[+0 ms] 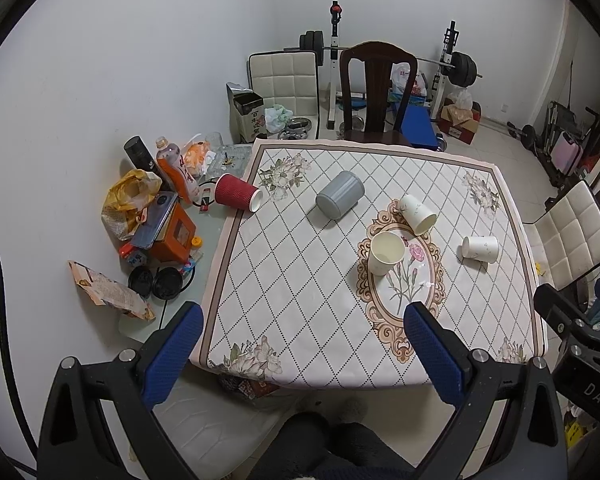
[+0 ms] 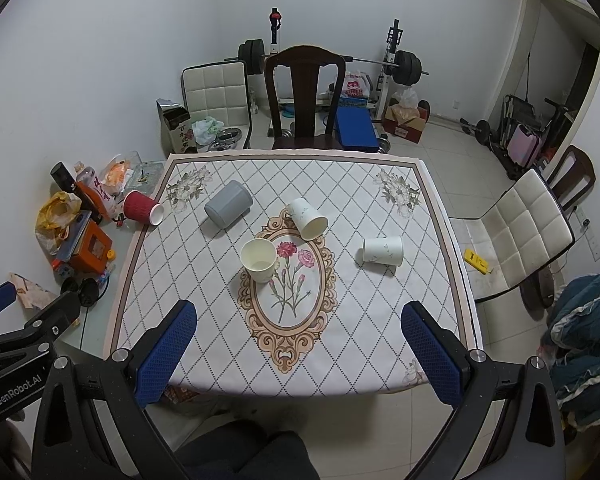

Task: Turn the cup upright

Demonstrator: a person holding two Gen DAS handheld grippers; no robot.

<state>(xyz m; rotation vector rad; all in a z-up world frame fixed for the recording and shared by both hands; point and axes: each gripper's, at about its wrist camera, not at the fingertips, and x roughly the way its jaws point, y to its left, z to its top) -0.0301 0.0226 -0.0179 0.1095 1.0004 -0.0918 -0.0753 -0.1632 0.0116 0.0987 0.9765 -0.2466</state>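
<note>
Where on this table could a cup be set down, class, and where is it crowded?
Free: the near strip of diamond-patterned tablecloth in front of the upright cream paper cup, and the far right corner behind the tipped white paper cup. Crowded: the left edge, by the red ribbed cup and orange box.
</note>
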